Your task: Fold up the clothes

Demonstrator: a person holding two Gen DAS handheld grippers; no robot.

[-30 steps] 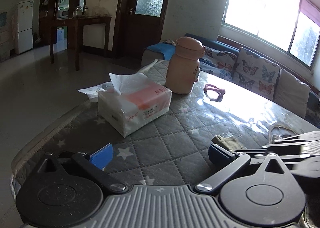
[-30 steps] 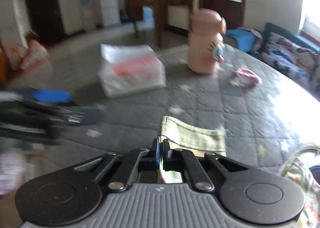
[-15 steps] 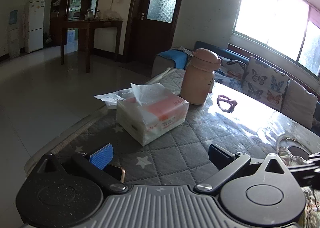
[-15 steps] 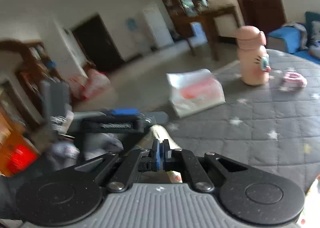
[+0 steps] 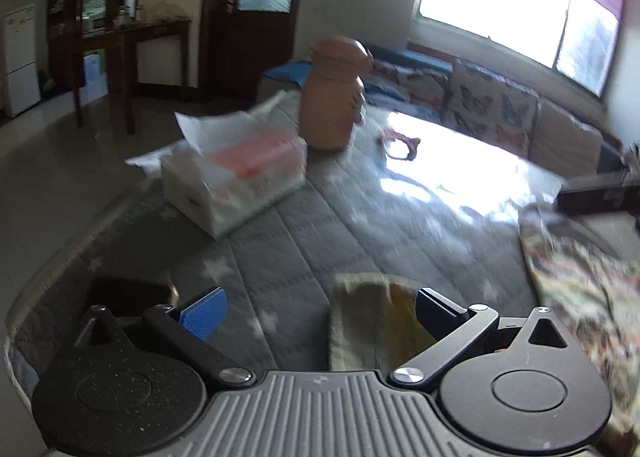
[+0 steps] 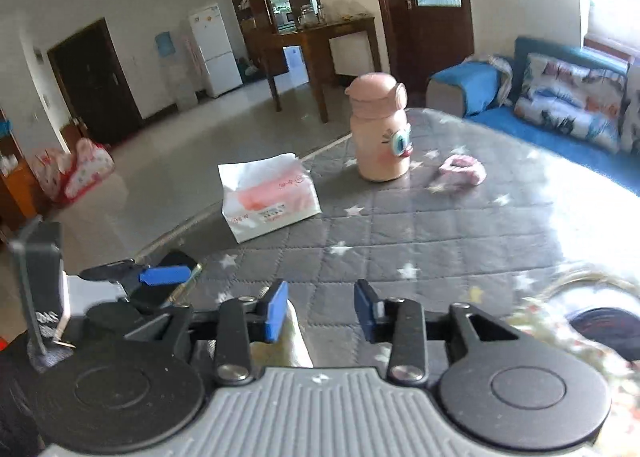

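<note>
A small pale yellow-green cloth (image 5: 368,321) lies folded on the grey star-quilted table (image 5: 280,249). My left gripper (image 5: 320,311) stands open over it, the cloth nearer the right finger and no pad pressing on it. In the right wrist view my right gripper (image 6: 320,311) has its jaws opening; the pale cloth (image 6: 298,341) sits low beside its left pad, not pinched. The left gripper (image 6: 164,275) shows at that view's left edge. A flowery garment (image 5: 580,281) lies heaped on the right, also seen as the flowery garment (image 6: 568,329).
A tissue pack (image 6: 268,197), a pink bottle (image 6: 380,137) and a pink scrunchie (image 6: 460,171) stand further back on the table. A dark phone (image 5: 128,289) lies by the left finger near the table's rounded edge. A sofa (image 6: 560,109) runs behind.
The right gripper, shut on the pale cloth before, has opened and let it go. The left gripper has swung so that the cloth now lies between its fingers.
</note>
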